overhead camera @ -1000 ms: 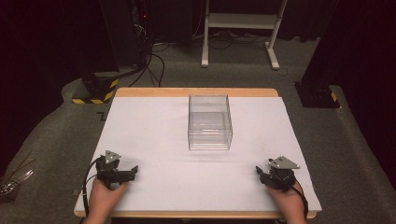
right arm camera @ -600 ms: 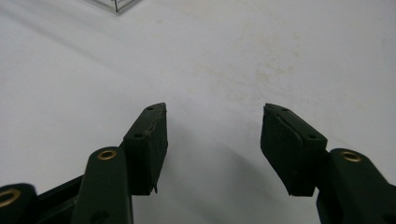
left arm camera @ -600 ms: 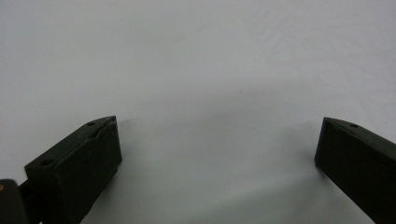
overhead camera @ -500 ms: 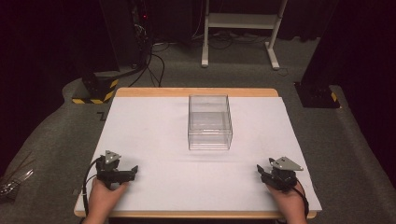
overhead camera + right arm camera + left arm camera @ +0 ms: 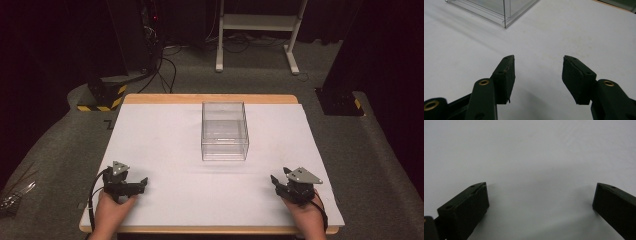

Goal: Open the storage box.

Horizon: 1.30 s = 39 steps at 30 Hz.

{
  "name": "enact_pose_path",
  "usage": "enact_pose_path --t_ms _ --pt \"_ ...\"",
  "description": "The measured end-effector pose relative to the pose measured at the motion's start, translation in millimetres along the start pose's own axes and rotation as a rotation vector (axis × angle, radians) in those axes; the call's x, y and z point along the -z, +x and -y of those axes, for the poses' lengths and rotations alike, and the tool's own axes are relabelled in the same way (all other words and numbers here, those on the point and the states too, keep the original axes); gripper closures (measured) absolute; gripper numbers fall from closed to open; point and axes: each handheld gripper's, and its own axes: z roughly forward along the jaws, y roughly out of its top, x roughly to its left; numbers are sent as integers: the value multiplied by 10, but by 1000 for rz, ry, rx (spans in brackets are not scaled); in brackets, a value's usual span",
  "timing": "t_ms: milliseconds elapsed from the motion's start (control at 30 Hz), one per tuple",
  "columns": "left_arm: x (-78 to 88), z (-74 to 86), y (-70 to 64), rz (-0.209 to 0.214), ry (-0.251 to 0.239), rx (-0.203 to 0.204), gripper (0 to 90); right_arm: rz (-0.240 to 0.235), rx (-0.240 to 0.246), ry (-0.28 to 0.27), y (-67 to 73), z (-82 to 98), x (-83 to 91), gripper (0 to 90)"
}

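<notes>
Right gripper view: clear box (image 5: pixel 496 11) cut off at top.

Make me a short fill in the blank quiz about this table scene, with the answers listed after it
1. The see-through box on the white table holds ____ inside.
2. The jaws of the left tool stand ____, with bare table between them.
3. The right tool is ____ the box, not touching it.
4. The box sits ____ the two tools, farther from the person.

Answers: nothing; open; apart from; between

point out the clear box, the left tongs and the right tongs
clear box (image 5: pixel 224 131): high view, front wall
left tongs (image 5: pixel 143 182): high view, gap between the tips
right tongs (image 5: pixel 538 67): right gripper view, gap between the tips
</notes>
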Motion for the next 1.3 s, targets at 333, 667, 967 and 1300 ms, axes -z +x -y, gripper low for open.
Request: enact_pose_path --t_ms 333,667,967,1300 --pt "-1 0 -1 0 0 1 4 -33 -20 -45 93 -93 9 401" --pt "-1 0 0 1 0 1 4 -72 -19 -86 196 -162 -39 411" --pt "-1 -1 0 0 1 0 4 -101 5 -86 335 -262 -81 414" --pt "-2 -1 -2 2 1 5 4 -121 -19 -68 412 -425 -184 441"
